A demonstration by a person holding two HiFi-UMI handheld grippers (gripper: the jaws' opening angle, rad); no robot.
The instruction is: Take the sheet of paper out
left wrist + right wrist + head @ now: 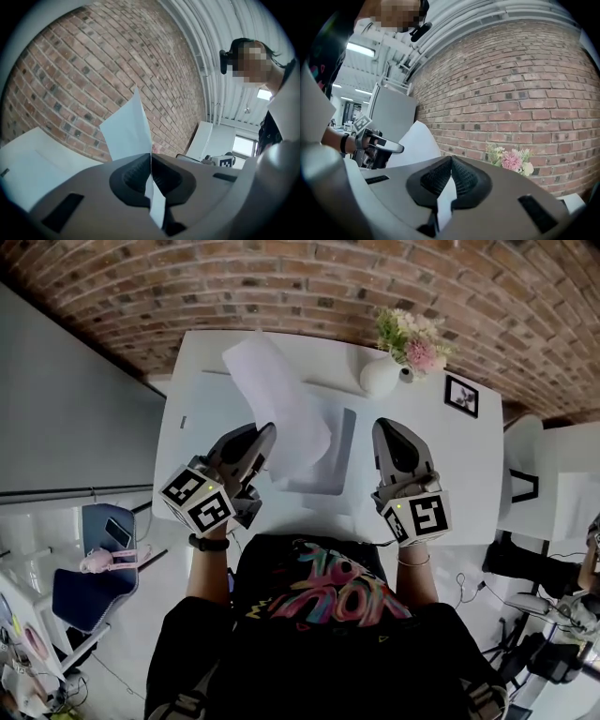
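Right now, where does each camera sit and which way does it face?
Head view: head-mounted, steeply down at the table; shows chest, forearms, left gripper, right gripper.
Left gripper view: on that gripper, along shut jaws pinching the paper, toward the wall; shows the person's head.
Right gripper view: on that gripper, along shut jaws toward wall and flowers; shows the left wrist.
Shared: paper in all three; both gripper views face the wall.

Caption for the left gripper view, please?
Left gripper shut on a sheet of paper, held upright before a brick wall.
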